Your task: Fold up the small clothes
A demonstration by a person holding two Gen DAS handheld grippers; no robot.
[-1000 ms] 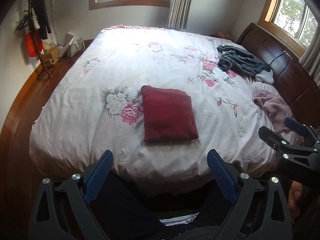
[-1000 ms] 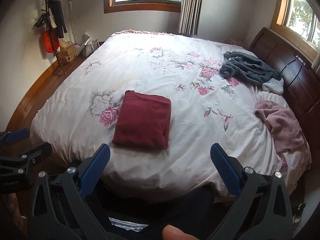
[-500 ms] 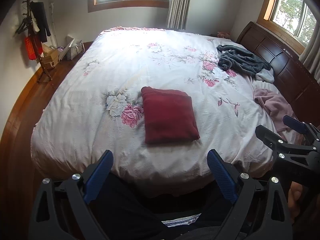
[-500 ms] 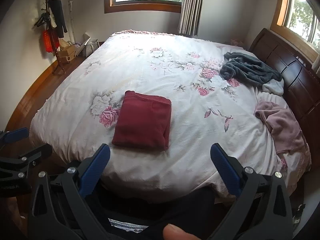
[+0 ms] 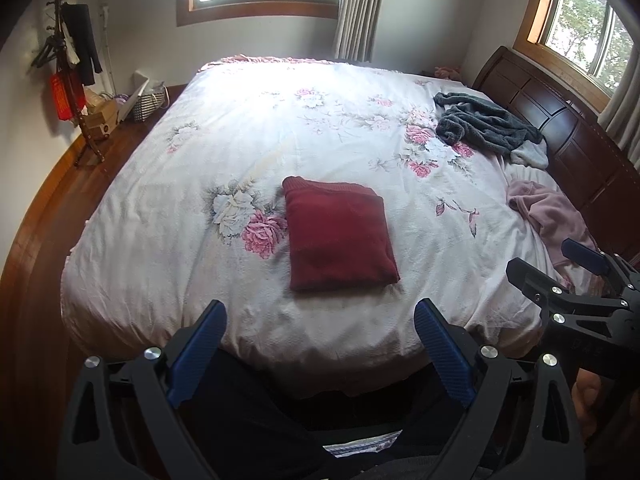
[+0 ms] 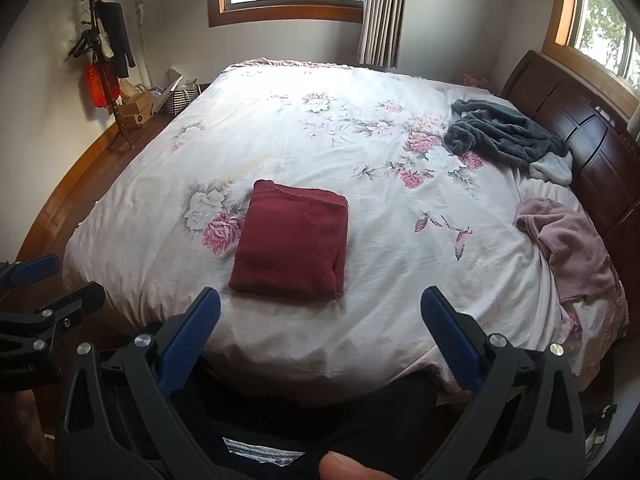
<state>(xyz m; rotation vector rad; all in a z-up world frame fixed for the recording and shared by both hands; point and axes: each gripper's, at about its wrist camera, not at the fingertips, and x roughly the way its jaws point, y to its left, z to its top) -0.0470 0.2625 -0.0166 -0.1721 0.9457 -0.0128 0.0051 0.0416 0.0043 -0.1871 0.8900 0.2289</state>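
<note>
Red garment (image 5: 340, 236) is lying folded in a neat rectangle on the bed (image 5: 240, 152), near the front edge, just right of a pink flower print. Left tool (image 5: 320, 336) is hovering off the bed's near edge w/ fingers spread wide, gripping nothing. Right tool (image 6: 320, 324) is doing likewise beside it, also wide and empty. Grey garment (image 6: 504, 136) and pink garment (image 6: 572, 244) are lying crumpled by the headboard (image 6: 592, 136), well apart from the red one.
</note>
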